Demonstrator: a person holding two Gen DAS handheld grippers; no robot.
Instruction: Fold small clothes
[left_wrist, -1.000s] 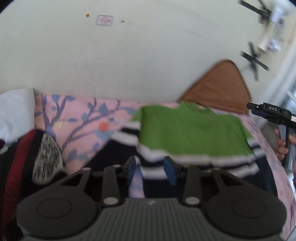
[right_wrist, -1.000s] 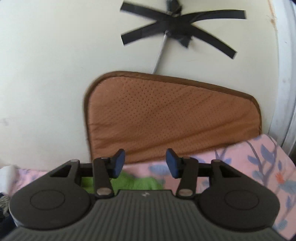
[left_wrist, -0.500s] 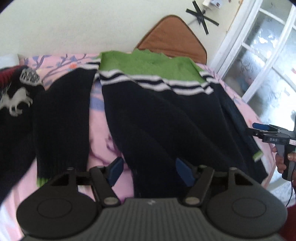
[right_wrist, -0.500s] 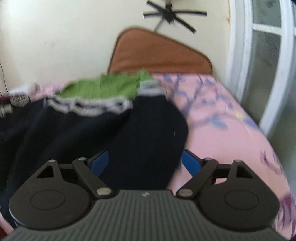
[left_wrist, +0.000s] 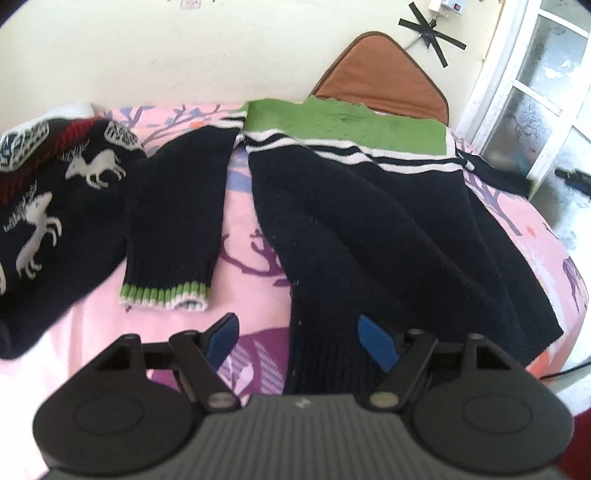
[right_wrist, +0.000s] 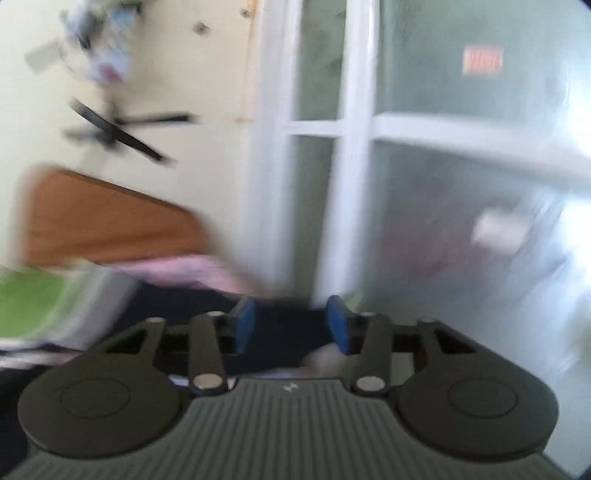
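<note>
A dark navy sweater (left_wrist: 369, 221) with a green yoke and white stripes lies spread flat on the pink floral bed (left_wrist: 243, 243). Its left sleeve (left_wrist: 173, 221) points toward me and ends in a green and white cuff. My left gripper (left_wrist: 301, 339) is open just above the sweater's bottom hem at its left corner, empty. In the blurred right wrist view my right gripper (right_wrist: 291, 325) is open over dark navy fabric (right_wrist: 288, 332) at the bed's right edge; whether it touches is unclear. The green yoke (right_wrist: 33, 299) shows at far left.
A second dark sweater with white deer and red bands (left_wrist: 44, 199) lies heaped at the left. A brown cushion (left_wrist: 384, 70) leans on the cream wall behind. A white-framed window (right_wrist: 351, 147) stands to the right of the bed.
My left gripper has drawn back to the hem and stayed open. My right gripper has swung right toward the window and its jaws have narrowed.
</note>
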